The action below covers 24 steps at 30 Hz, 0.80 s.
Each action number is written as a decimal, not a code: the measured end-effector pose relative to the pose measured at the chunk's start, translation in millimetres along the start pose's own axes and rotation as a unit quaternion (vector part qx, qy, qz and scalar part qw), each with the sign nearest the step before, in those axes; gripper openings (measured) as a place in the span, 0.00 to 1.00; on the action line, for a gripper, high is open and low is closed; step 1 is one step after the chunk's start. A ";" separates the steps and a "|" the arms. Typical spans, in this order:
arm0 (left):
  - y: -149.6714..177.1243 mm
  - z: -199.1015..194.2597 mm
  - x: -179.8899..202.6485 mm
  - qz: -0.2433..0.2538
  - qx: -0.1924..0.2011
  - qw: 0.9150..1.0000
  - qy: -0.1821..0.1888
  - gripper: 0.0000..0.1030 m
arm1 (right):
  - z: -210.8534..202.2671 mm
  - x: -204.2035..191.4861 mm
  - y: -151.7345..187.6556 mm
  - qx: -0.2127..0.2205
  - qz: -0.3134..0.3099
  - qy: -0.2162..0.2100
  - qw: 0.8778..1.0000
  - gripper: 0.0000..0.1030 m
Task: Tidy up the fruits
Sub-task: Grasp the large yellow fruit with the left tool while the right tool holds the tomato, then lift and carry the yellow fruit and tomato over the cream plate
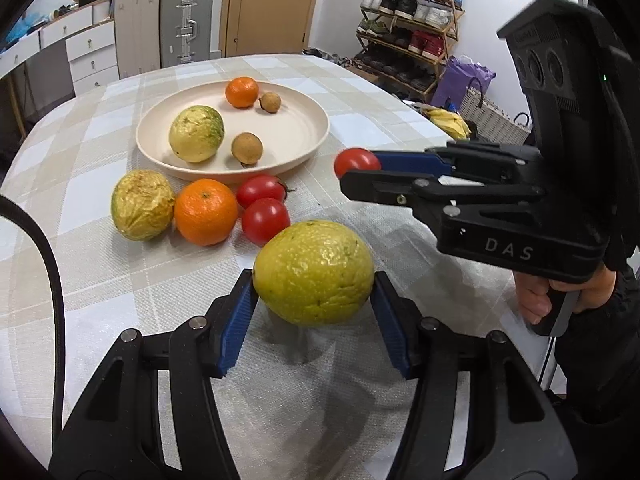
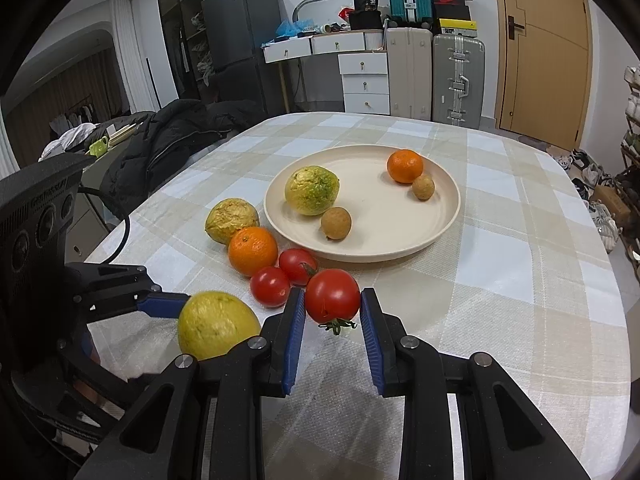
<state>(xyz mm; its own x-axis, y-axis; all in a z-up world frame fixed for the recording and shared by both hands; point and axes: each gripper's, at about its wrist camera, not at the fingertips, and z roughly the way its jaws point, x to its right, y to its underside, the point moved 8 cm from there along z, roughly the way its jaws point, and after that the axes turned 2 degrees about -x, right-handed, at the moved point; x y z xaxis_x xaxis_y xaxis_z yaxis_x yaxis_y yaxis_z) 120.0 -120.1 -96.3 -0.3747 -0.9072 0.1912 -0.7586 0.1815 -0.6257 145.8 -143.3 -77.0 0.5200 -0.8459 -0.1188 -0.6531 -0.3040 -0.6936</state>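
My left gripper [image 1: 314, 280] is shut on a large yellow-green fruit [image 1: 314, 273], held just above the tablecloth; it also shows in the right wrist view [image 2: 216, 325]. My right gripper [image 2: 333, 300] is shut on a red tomato [image 2: 333, 296], seen from the side in the left wrist view [image 1: 356, 162]. A cream plate [image 1: 296, 128] holds a yellow-green fruit [image 1: 196, 133], a small orange [image 1: 241, 91] and two brown longans [image 1: 247, 149]. In front of the plate lie a wrinkled yellow fruit [image 1: 142, 205], an orange [image 1: 205, 212] and two tomatoes [image 1: 265, 220].
The round table has a checked beige cloth [image 2: 520, 264]. A dark jacket [image 2: 176, 136] lies off its left edge. Suitcases [image 2: 458, 80], drawers and a door stand behind. A shoe rack [image 1: 408, 36] and a basket [image 1: 492, 118] stand beyond the right edge.
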 end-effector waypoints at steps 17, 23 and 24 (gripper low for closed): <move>-24.9 -27.3 -36.8 -0.040 0.067 0.996 -0.054 0.54 | -8.3 7.5 -3.4 0.018 0.011 0.003 1.000 0.28; -35.8 -32.9 -50.8 -0.051 0.079 0.993 -0.065 0.54 | -12.2 11.7 -7.7 0.026 0.015 0.005 1.000 0.28; -38.5 -34.0 -53.7 -0.053 0.082 0.993 -0.068 0.54 | -11.8 12.2 -8.6 0.027 0.016 0.005 0.999 0.28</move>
<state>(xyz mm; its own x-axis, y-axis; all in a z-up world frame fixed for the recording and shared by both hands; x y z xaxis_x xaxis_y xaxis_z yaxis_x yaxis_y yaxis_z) 151.2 -65.5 -56.8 -0.2141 -0.9627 0.1652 -0.6891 0.0290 -0.7241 151.3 -156.1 -64.1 0.4932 -0.8594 -0.1351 -0.6384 -0.2521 -0.7272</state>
